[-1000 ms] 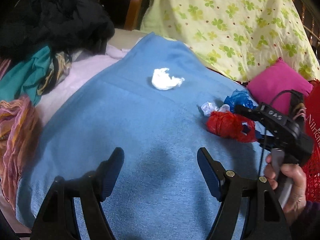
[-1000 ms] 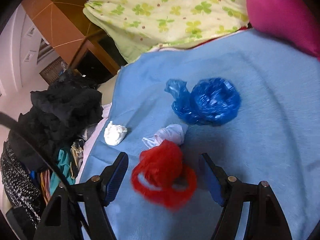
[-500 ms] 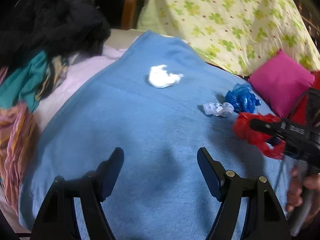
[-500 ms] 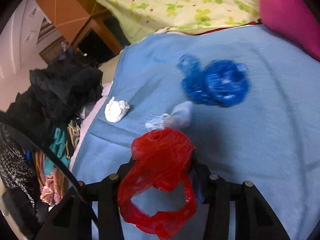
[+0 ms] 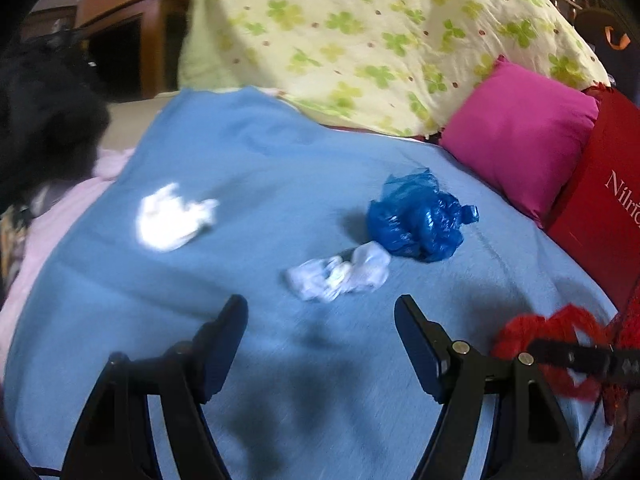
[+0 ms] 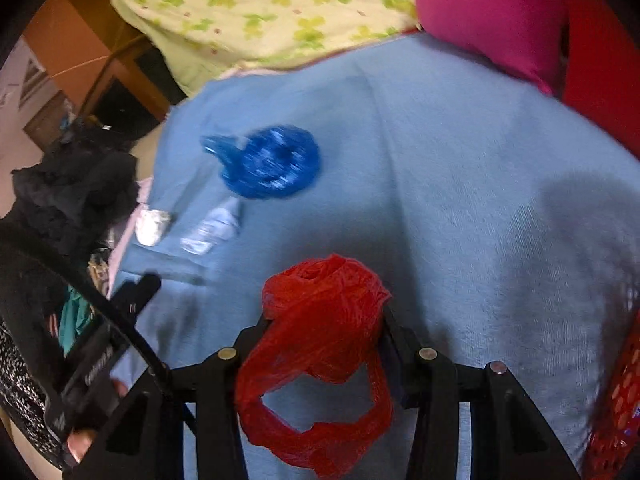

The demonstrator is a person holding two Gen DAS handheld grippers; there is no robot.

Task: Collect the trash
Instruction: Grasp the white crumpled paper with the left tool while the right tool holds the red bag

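Note:
My right gripper (image 6: 324, 320) is shut on a crumpled red plastic bag (image 6: 320, 344) and holds it above the blue blanket (image 6: 460, 200); the bag also shows at the right edge of the left wrist view (image 5: 548, 340). A blue plastic bag (image 5: 420, 216), a small whitish plastic wad (image 5: 340, 274) and a white crumpled tissue (image 5: 172, 218) lie on the blanket. My left gripper (image 5: 320, 340) is open and empty, just short of the whitish wad. In the right wrist view the blue bag (image 6: 272, 166), wad (image 6: 212, 232) and tissue (image 6: 152, 226) lie farther off.
A red mesh basket (image 6: 620, 400) stands at the right edge. A pink cushion (image 5: 520, 136), a red carton (image 5: 600, 200) and a clover-print quilt (image 5: 360, 32) bound the far side. Piled dark clothes (image 6: 72, 192) lie to the left.
My right gripper closed on the red bag, lifted it and carried it right toward the basket. My left gripper moved forward toward the whitish wad.

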